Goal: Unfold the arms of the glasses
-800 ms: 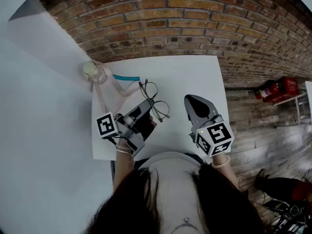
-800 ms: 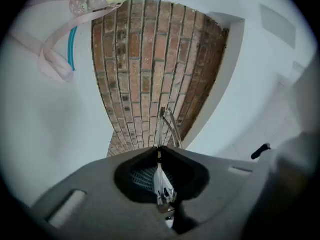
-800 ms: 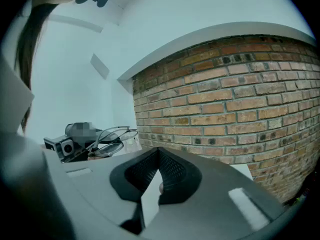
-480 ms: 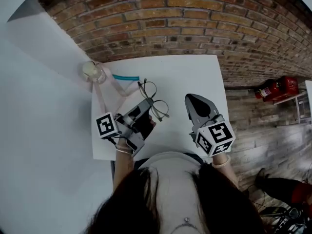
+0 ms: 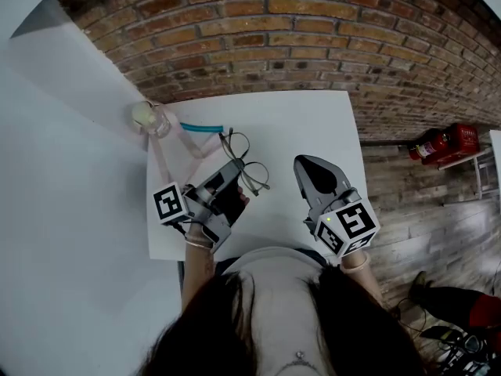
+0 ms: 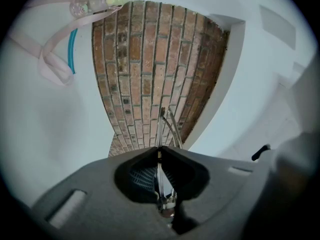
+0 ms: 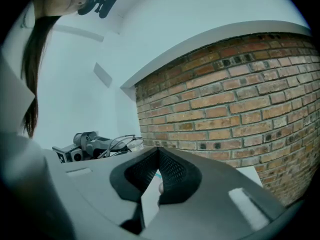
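1. The glasses (image 5: 257, 176), a thin wire frame, are over the left half of the white surface (image 5: 297, 124), and their lenses stick out past the left claw (image 5: 239, 168) toward the surface's far edge
2. The left claw is clamped on the glasses. In the left gripper view its jaws meet on a thin part of the frame seen edge-on, and the wire (image 6: 166, 121) runs on beyond the tips
3. Whether the arms of the glasses are folded or spread cannot be made out
4. The right claw (image 5: 304, 164) is over the right half of the surface. Its jaws are drawn together with nothing between them, and it is well apart from the glasses
5. The right gripper view shows the left claw (image 7: 82, 146) and the glasses (image 7: 122, 141) toward the surface's left side
6. At the far left corner of the surface stands a small clear bottle (image 5: 149, 116). A pink strap (image 5: 168, 151) trails from it along the left edge, and a teal strip (image 5: 202, 126) lies just beside the strap
7. A brick wall (image 5: 258, 45) runs behind the surface's far edge
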`<state>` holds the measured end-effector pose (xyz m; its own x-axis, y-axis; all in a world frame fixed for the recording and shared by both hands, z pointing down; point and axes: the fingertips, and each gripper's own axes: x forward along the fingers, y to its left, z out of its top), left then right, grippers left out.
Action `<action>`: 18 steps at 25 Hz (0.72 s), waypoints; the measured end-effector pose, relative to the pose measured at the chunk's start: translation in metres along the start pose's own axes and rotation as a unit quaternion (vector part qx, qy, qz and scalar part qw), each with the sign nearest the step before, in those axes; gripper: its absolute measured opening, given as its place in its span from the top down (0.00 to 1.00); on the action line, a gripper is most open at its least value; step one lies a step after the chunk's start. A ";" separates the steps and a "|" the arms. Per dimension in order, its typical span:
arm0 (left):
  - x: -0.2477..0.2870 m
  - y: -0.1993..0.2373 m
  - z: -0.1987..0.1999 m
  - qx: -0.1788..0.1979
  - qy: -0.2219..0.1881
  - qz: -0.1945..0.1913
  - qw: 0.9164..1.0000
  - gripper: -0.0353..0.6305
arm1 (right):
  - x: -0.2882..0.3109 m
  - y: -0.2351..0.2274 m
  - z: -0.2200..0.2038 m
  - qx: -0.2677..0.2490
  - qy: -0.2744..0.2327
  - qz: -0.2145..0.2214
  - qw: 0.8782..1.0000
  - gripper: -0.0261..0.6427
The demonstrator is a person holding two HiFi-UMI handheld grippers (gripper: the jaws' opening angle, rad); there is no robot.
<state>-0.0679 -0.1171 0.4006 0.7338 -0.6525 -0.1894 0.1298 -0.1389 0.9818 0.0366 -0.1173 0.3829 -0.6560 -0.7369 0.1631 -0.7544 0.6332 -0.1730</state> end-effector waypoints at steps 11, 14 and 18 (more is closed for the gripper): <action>0.002 -0.003 0.004 0.005 -0.006 0.000 1.000 0.91 | -0.003 0.015 0.010 -0.003 -0.013 0.028 1.000 0.95; 0.002 -0.004 0.005 0.007 -0.008 -0.001 1.000 0.91 | -0.004 0.021 0.011 -0.004 -0.015 0.037 0.999 0.95; 0.001 -0.007 0.006 0.009 -0.011 -0.002 1.000 0.91 | -0.006 0.029 0.013 -0.005 -0.017 0.053 0.998 0.93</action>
<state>-0.0717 -0.1216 0.3938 0.7189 -0.6676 -0.1938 0.1201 -0.1554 0.9805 0.0185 -0.0978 0.3641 -0.7318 -0.6724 0.1111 -0.6803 0.7108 -0.1785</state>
